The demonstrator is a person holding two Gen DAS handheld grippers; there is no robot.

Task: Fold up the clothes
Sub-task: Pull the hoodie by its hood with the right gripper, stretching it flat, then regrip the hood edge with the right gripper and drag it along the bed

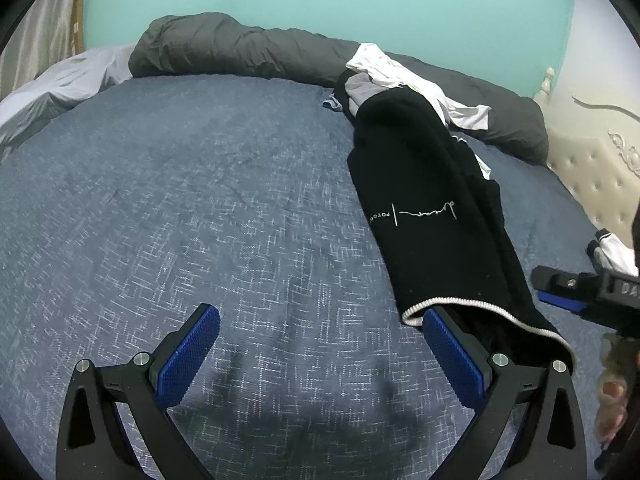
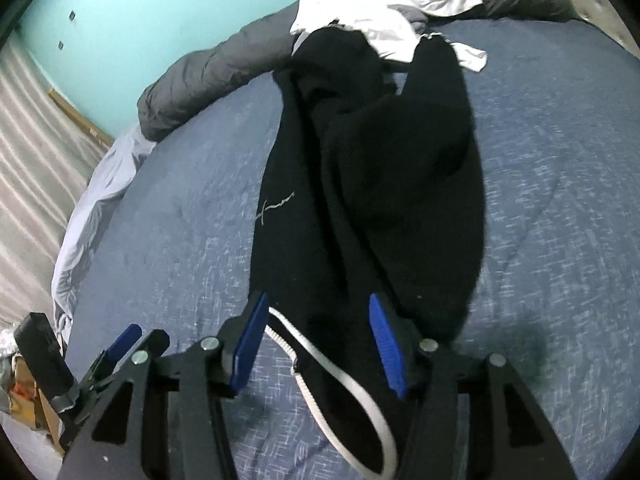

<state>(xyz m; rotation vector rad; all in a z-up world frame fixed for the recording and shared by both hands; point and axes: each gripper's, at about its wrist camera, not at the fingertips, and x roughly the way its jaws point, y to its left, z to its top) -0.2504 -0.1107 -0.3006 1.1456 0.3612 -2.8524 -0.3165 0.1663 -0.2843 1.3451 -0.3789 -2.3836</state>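
- A black sweater (image 2: pixel 372 184) with a white-ribbed hem (image 2: pixel 344 384) lies in a long, narrow strip on the blue bedspread (image 1: pixel 180 208), stretching from just under our right gripper (image 2: pixel 320 344) away toward the far side of the bed.
- We judge the folding partly done: the sides look brought in lengthwise, but the strip is not yet doubled end to end.
- Beyond the sweater's far end, a white garment (image 2: pixel 360 16) and a grey piece (image 1: pixel 360 88) sit in a loose heap, unfolded, against the rolled dark duvet (image 1: pixel 224 48); these appear to be what is left.
- Our right gripper tilts down over the hem, its blue pads (image 2: pixel 250 344) spread about halfway; the hem lies between them, and the pads do not press on it.
- Our left gripper (image 1: pixel 320 352) points down at bare bedspread, jaws spread wide and holding nothing; the sweater's hem passes just beside its right pad (image 1: pixel 452 356).
- At the right of the left gripper, a hand (image 1: pixel 612 392) grips the other tool.
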